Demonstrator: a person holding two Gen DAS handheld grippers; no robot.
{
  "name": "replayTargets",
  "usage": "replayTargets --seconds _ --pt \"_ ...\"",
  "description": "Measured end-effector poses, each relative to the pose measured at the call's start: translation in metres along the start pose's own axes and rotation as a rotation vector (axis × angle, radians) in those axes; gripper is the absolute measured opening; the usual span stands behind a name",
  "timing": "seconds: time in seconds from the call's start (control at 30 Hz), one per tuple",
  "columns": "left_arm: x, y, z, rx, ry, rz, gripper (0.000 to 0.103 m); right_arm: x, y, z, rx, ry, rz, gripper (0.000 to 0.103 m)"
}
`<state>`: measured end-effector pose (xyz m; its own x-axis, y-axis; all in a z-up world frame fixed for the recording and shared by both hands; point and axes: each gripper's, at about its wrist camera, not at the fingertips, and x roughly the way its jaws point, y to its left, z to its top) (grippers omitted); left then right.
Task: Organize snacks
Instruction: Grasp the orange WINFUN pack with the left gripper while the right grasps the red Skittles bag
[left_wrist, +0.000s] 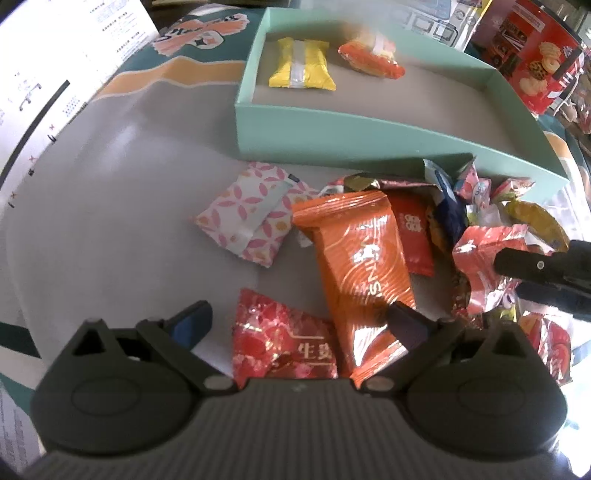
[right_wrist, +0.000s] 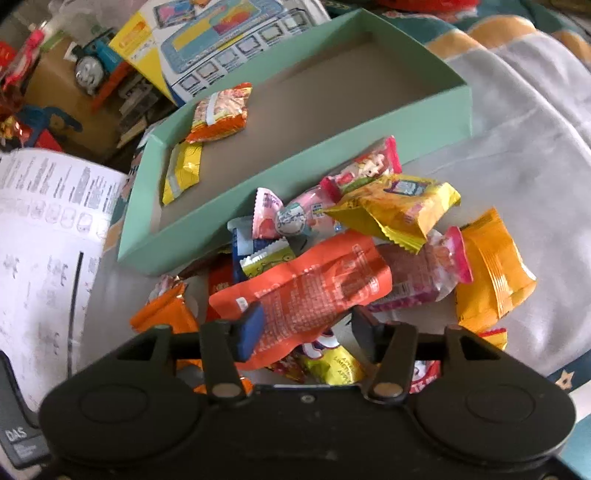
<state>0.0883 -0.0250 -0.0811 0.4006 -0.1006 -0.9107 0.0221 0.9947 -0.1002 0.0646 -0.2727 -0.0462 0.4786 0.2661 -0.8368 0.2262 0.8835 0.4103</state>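
closest to the lens, the right gripper (right_wrist: 306, 332) has an orange-red packet (right_wrist: 306, 288) between its jaws; whether the pads actually press it cannot be told. the left gripper (left_wrist: 295, 321) stands released over a red foil packet (left_wrist: 284, 339) and a long orange packet (left_wrist: 358, 266). most snacks sit heaped just outside the near wall of the mint box (right_wrist: 177, 236), which holds only two packets at its far end. the likely risk: slick, overlapping wrappers may slip free or drag neighbours along when lifted.
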Motion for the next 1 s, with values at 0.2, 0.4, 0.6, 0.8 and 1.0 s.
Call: replayTargets --seconds 0.2,0.4,0.6,0.8,1.0 --pt "-0.003 -0.014 0.003 0.027 -0.020 0.023 0.103 -0.007 -0.007 -0.003 0.037 0.021 0.036 0.054" --pt "0.000 -0.038 0.008 0.060 -0.040 0.036 0.103 -0.013 -0.020 0.000 0.066 0.011 -0.001 0.054" --pt "0.008 -0.032 0.002 0.041 -0.042 0.007 0.076 -0.040 -0.043 -0.007 0.052 -0.049 -0.099 0.066" --pt "-0.004 -0.047 -0.003 0.137 -0.083 -0.027 0.033 -0.050 -0.060 -0.025 0.068 -0.040 -0.137 0.066" --pt "-0.011 -0.047 -0.007 0.151 -0.074 -0.096 0.024 -0.038 -0.046 -0.048 0.007 -0.002 -0.135 0.078"
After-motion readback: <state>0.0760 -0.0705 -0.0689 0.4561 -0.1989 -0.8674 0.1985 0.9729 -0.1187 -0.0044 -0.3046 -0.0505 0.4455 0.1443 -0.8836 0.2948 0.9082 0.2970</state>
